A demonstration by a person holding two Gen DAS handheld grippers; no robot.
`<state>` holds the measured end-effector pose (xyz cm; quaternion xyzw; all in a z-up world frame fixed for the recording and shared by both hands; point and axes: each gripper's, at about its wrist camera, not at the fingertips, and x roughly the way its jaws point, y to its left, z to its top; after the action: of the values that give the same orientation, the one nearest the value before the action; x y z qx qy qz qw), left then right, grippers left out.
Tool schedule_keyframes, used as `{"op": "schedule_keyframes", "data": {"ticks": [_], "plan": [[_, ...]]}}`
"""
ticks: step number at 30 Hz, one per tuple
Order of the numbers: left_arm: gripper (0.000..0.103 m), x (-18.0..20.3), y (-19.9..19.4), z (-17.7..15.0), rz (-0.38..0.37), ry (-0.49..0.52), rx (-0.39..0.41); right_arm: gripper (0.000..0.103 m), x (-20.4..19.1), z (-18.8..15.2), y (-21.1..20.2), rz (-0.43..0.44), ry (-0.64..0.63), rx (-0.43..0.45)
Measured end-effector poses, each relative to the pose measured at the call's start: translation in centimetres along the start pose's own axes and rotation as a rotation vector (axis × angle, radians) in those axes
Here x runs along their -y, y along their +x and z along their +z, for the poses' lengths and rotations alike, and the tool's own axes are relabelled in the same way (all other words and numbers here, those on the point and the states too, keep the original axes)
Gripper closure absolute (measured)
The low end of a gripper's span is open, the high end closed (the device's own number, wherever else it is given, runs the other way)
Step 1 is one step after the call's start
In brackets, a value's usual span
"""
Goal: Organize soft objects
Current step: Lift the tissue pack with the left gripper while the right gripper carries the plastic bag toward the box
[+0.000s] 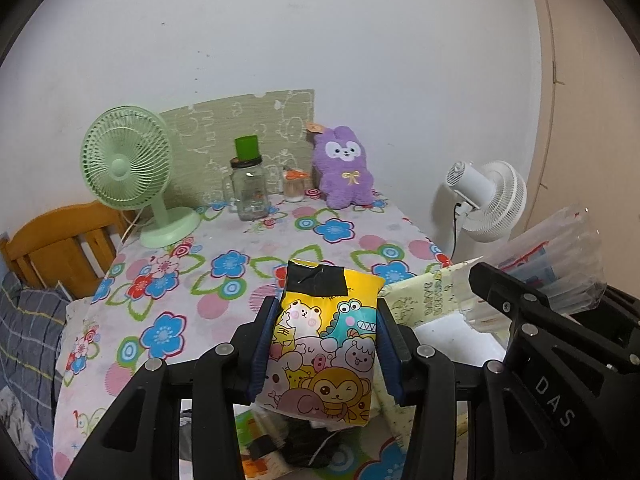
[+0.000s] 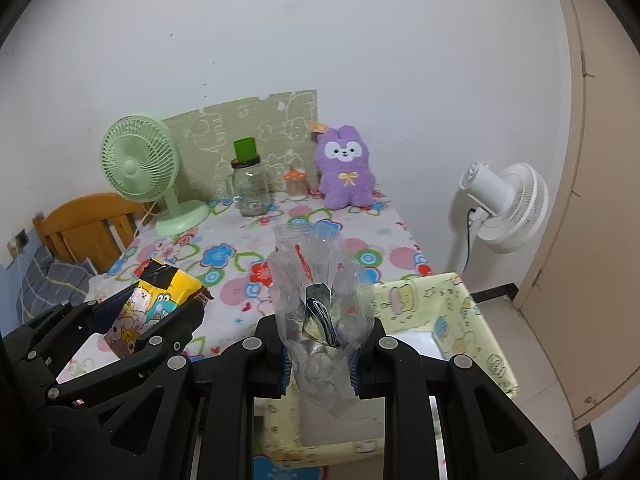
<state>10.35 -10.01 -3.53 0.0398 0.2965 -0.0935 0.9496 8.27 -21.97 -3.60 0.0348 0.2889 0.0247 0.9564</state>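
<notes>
My left gripper (image 1: 326, 344) is shut on a yellow cartoon-animal pouch (image 1: 326, 340) with black tape at its top, held upright above the near table edge. From the right wrist view this pouch (image 2: 154, 308) shows at the lower left, between the left gripper's fingers. My right gripper (image 2: 320, 354) is shut on a clear air-cushion bag (image 2: 316, 300) with red print, also upright; that bag (image 1: 560, 264) appears at the right of the left wrist view. A purple plush rabbit (image 1: 344, 170) sits at the table's far edge against the wall.
A flower-print cloth (image 1: 224, 280) covers the table. At its back stand a green desk fan (image 1: 128, 168), a glass jar (image 1: 250, 188) with a green cup on top, and a small orange-lidded bottle (image 1: 294, 186). A yellow fabric bin (image 2: 452, 320) sits below right, a white fan (image 2: 504, 204) beyond it.
</notes>
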Motion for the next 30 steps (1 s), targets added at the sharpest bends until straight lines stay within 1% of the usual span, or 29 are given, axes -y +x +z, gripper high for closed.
{"op": "schedule_keyframes", "data": {"ticks": [4, 8, 15, 23, 30], "plan": [[0.056, 1.3, 0.7, 0.2, -0.017, 0.022, -0.007, 0.078, 1.5, 0.0, 0.1, -0.019, 0.013, 0.004], [0.056, 3.0, 1.6, 0.2, -0.054, 0.053, -0.023, 0.078, 2.8, 0.0, 0.4, -0.029, 0.031, 0.004], [0.056, 5.7, 3.0, 0.3, -0.097, 0.105, -0.040, 0.078, 4.6, -0.3, 1.3, -0.050, 0.056, -0.017], [0.056, 7.8, 5.3, 0.8, -0.134, 0.142, -0.070, 0.078, 6.5, -0.4, 3.0, -0.079, 0.084, -0.043], [0.055, 8.9, 7.7, 0.9, -0.162, 0.161, -0.113, 0.078, 7.7, -0.4, 5.1, -0.090, 0.099, -0.078]]}}
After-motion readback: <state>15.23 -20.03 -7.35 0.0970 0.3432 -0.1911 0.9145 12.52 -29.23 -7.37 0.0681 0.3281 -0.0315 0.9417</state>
